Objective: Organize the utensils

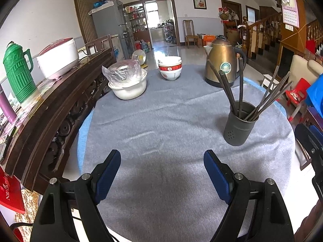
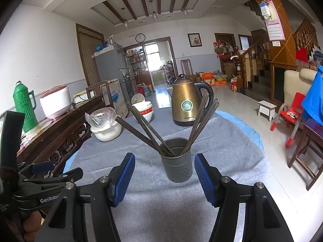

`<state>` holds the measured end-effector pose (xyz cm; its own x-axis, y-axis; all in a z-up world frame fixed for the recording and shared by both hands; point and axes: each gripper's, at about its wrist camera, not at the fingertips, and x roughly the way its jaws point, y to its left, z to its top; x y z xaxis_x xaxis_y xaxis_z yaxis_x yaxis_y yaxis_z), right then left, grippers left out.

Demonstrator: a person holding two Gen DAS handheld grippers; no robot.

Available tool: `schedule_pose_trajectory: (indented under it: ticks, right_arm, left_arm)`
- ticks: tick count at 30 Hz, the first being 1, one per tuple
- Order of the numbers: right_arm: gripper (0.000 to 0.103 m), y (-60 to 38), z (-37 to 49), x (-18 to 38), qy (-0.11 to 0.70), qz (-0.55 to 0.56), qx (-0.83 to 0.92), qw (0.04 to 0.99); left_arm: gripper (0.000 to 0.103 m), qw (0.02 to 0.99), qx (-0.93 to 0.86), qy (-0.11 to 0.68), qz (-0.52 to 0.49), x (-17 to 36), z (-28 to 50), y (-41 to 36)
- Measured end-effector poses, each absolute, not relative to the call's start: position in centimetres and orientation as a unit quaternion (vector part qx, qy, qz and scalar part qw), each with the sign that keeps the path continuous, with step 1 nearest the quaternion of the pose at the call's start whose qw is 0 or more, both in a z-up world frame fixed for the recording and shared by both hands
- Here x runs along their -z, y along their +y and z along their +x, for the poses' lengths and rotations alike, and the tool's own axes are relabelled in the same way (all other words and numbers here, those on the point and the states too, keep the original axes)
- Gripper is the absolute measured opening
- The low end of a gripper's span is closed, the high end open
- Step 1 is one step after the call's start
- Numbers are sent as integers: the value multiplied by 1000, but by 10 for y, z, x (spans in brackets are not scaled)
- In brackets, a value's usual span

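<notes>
Grey tablecloth (image 1: pixel 161 121) beneath both grippers (image 1: pixel 162 173) (image 2: pixel 164 176), angled downward, jaws apart.

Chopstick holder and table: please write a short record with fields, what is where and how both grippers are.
holder: grey cup upright on grey cloth
chopsticks: dark chopsticks in the cup, leaning to two sides
behind: brass kettle, stacked bowls, covered white pot
left gripper: open, empty
right gripper: open, empty, just before the cup
</notes>
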<state>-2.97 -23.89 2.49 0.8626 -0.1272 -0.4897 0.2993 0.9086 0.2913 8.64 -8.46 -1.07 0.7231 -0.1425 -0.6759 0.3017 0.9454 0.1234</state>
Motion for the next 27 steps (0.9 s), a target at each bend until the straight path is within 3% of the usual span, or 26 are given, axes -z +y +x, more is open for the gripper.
schedule_pose_trajectory:
  ticks: [27]
  right_arm:
    - [65, -245, -25, -38, 224, 182, 133, 948]
  left_arm:
    - [85, 925, 130, 341, 105, -2, 88, -83]
